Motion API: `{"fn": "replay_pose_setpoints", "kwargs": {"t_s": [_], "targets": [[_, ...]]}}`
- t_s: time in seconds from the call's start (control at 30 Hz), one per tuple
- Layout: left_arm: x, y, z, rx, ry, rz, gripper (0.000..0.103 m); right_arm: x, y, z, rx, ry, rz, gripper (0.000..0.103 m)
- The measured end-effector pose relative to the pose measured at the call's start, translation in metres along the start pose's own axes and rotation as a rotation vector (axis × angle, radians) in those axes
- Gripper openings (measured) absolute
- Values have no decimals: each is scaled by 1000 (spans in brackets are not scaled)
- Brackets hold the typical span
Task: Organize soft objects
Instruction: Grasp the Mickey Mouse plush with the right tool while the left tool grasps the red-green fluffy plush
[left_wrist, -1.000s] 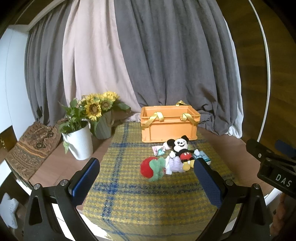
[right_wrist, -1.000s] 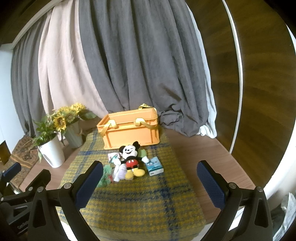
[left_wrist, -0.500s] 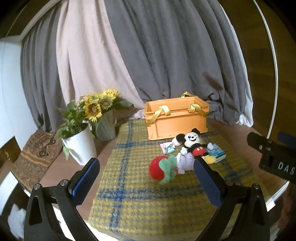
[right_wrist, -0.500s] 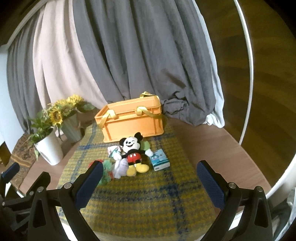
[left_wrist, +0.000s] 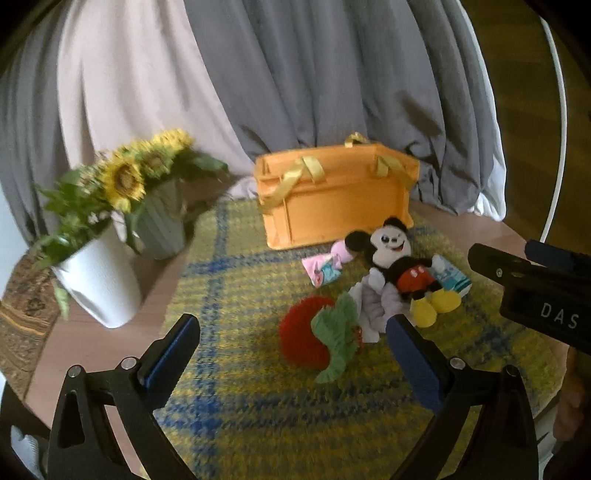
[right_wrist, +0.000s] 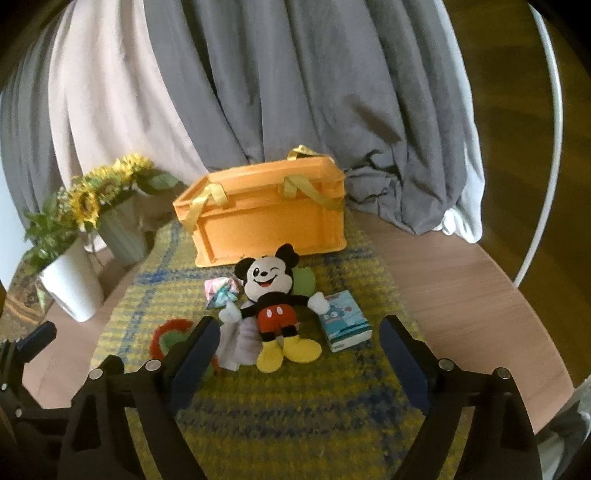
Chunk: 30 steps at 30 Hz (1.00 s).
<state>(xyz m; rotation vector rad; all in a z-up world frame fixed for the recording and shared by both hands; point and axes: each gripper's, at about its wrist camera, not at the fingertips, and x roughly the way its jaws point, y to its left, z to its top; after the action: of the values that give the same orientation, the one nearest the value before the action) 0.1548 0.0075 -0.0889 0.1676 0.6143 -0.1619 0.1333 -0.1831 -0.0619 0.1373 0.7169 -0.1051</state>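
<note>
A Mickey Mouse plush (right_wrist: 275, 295) (left_wrist: 400, 264) lies on its back on a yellow-and-blue plaid cloth (right_wrist: 280, 417), in front of an orange crate (right_wrist: 269, 218) (left_wrist: 332, 199) with yellow handles. Around it lie a red-and-green plush strawberry (left_wrist: 314, 341) (right_wrist: 171, 338), a pale lilac cloth (right_wrist: 242, 343) (left_wrist: 373, 310), a small pink patterned pouch (right_wrist: 221, 291) (left_wrist: 323, 269) and a blue tissue pack (right_wrist: 345, 325) (left_wrist: 452, 278). My left gripper (left_wrist: 293, 356) is open, just short of the strawberry. My right gripper (right_wrist: 299, 350) is open and empty, its jaws on either side of Mickey's feet.
A white pot of greenery (left_wrist: 98, 280) (right_wrist: 70, 284) and a grey vase of sunflowers (left_wrist: 159, 221) (right_wrist: 122, 232) stand left of the cloth on the round wooden table (right_wrist: 454, 295). Grey and beige curtains (right_wrist: 295, 92) hang behind the crate.
Both grippers have moved forward and down toward the pile of toys, which now looks larger and closer. Both have stayed open. The toys have not moved.
</note>
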Motion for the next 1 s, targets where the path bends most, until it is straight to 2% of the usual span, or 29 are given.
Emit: {"fn": "replay_pose_setpoints", "kwargs": {"t_s": [0.07,0.33,0.53,0.7,0.77,0.93,1.0], "targets": [[14,2,-1,-2,22,-21,101,13,3,0,-1,16,3,85],[66,1,-10,-15,127,-72,89,61,8,-2,-47,75,2,79],[90,-4,-14,-28,160,-68,83,93,7,-4,-63,137,62,70],[106,-9,-17,-42,173,-58,77,112,3,-6,-58,156,98,65],[110,-9,-19,-55,180,-56,67,118,3,-6,-56,156,108,63],[119,-6,-22,-94,212,-62,59,131,7,-7,-58,176,153,57],[120,-6,-22,-110,211,-66,52,134,9,-8,-69,182,159,52]]}}
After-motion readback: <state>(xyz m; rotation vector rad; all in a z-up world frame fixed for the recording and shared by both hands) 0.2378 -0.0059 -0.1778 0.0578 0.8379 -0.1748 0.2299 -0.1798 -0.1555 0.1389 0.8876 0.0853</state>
